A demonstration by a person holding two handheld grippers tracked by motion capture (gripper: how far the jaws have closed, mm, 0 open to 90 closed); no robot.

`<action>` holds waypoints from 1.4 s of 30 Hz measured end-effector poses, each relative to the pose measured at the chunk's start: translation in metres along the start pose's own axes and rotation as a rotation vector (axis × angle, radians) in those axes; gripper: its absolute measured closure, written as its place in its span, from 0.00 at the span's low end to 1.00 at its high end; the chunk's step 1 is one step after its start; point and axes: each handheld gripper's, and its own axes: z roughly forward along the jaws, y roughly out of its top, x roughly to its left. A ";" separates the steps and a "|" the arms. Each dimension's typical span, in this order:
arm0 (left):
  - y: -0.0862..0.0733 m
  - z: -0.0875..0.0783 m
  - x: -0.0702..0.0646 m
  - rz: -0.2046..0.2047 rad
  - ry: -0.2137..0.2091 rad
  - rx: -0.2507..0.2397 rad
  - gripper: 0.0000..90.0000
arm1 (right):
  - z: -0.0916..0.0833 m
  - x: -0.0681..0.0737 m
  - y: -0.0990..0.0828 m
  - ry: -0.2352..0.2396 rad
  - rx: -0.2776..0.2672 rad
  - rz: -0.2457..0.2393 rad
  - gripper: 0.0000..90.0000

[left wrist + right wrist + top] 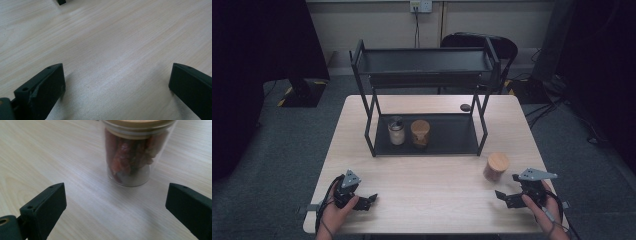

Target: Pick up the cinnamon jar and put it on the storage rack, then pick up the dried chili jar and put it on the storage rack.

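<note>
We rest both hands at the near edge of the table (422, 187), left claw (371, 199) and right claw (501, 196) spread apart and empty. The glass jar of red pieces (130, 157) stands just ahead of our right claw; reaching forward to straddle it seems the next move

Front half of table (422, 195) bare between left gripper (368, 201) and right gripper (504, 197); wide passage. Glass jar (496, 166) stands just ahead of right gripper, jaws spread wide, blocking straight advance. Shelf rack (427, 107) bars far half; lower tray holds two jars (396, 130) at left, right part seemingly free.
</note>
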 end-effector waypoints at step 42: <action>0.000 0.000 0.000 0.001 -0.001 0.001 0.00 | 0.020 -0.014 0.022 -0.048 -0.036 0.012 0.02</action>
